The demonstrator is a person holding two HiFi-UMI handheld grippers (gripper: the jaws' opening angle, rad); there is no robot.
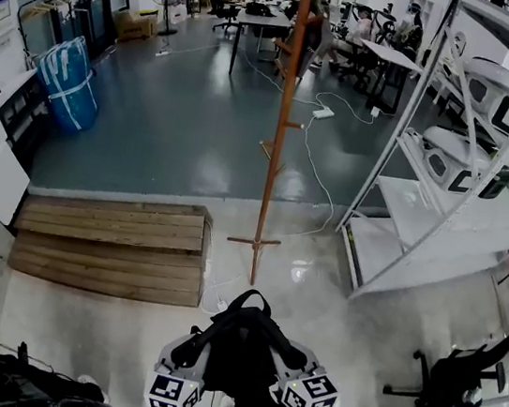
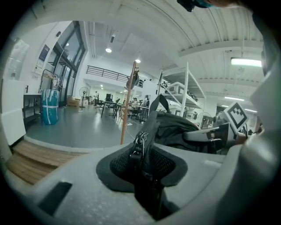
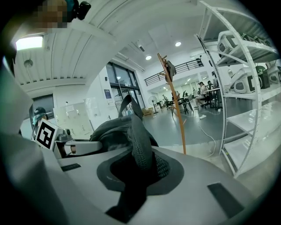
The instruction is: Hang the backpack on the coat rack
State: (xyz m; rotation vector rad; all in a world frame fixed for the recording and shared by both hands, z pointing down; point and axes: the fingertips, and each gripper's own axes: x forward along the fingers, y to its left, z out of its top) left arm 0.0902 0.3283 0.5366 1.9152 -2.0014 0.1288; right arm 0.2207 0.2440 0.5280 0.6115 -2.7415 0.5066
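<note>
Carrying the backpack [image 1: 238, 342] low and central in the head view, well short of the coat rack [image 1: 276, 154]. Pinched on the zippered edge by the left gripper [image 2: 142, 156] and on the padded edge by the right gripper [image 3: 140, 165] — both jaw pairs clamped on fabric, not spread. Top loop [image 1: 251, 299] standing free, facing the pole. Best approach, probably: close in square, keep both grips level so the loop stays open, lift above a peg [image 1: 291, 126], then lower on — let go only once the weight sits.
</note>
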